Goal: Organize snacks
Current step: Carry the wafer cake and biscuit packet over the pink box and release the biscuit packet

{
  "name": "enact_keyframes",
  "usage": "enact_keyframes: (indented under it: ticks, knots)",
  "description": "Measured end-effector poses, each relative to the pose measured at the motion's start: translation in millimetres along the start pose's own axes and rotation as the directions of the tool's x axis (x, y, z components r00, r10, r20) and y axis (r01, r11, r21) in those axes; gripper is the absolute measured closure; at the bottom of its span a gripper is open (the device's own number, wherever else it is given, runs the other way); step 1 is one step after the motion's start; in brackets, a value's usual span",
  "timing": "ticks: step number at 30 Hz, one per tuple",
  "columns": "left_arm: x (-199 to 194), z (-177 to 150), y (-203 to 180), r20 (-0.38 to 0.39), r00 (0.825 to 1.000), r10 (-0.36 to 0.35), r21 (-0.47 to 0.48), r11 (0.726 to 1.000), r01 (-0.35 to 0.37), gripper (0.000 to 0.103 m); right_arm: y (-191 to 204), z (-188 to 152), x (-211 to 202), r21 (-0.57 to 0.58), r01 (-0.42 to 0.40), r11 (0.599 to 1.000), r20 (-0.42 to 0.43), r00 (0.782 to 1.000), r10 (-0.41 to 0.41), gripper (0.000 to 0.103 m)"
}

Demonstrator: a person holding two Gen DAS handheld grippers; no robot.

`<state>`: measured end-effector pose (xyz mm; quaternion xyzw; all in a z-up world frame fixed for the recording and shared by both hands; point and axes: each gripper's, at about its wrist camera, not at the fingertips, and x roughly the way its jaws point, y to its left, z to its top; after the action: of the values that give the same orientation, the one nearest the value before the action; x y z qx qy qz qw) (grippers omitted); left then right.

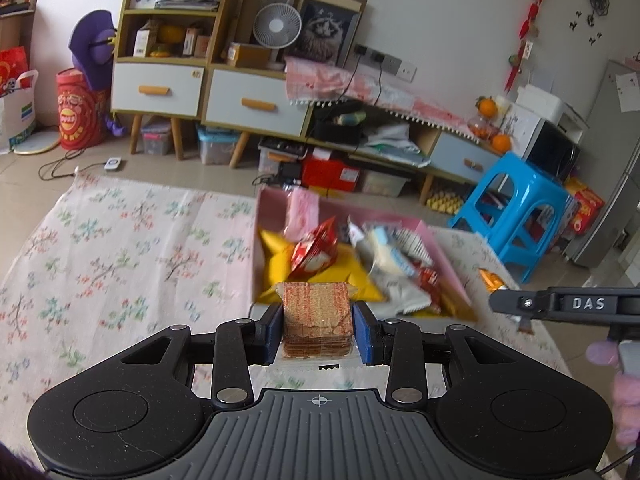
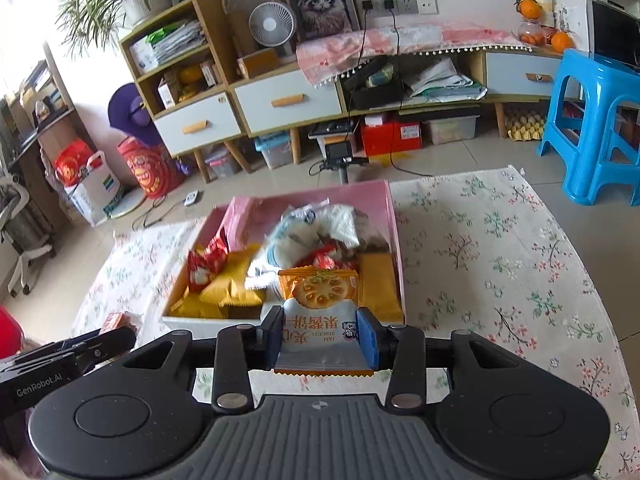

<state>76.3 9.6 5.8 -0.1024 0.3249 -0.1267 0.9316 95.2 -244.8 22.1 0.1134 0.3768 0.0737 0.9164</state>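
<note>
My left gripper (image 1: pixel 318 330) is shut on a clear-wrapped stack of brown crackers (image 1: pixel 318 318), held just short of the pink box's near edge. The pink box (image 1: pixel 434 240) on the floral cloth holds several snack packets, yellow, red and white. My right gripper (image 2: pixel 323 338) is shut on an orange-and-white jam biscuit packet (image 2: pixel 318 304), held over the near edge of the same pink box (image 2: pixel 394 220). The right gripper's arm shows at the right of the left wrist view (image 1: pixel 568 304). The left gripper's arm shows at the lower left of the right wrist view (image 2: pixel 68 356).
The floral cloth (image 1: pixel 120 248) covers the table around the box. Beyond it stand a blue plastic stool (image 2: pixel 596 120), low cabinets with drawers (image 1: pixel 240 100), storage bins and a red drum (image 1: pixel 76 112) on the tiled floor.
</note>
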Motion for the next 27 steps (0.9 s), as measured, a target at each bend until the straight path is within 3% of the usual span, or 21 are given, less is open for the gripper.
enact_keyframes:
  ticks: [16,19,24,27]
  knots:
    - [58,16,-20,-0.005,1.0,-0.018,0.081,0.997,0.018,0.069,-3,20,26,0.128,0.007,0.992,0.094,0.995,-0.019,0.075]
    - [68,19,-25,0.011,0.999,-0.041,0.096,0.995,0.04,0.074,-11,24,36,0.171,0.005,0.985,0.113,0.993,-0.025,0.075]
    - [80,27,-30,0.025,0.997,-0.068,0.077,0.995,0.066,0.074,-25,25,55,0.264,-0.012,0.964,0.115,0.993,-0.019,0.075]
    - [85,31,-27,-0.011,0.997,-0.072,0.057,0.996,0.073,0.074,-29,22,65,0.295,-0.003,0.955,0.099,0.995,-0.028,0.075]
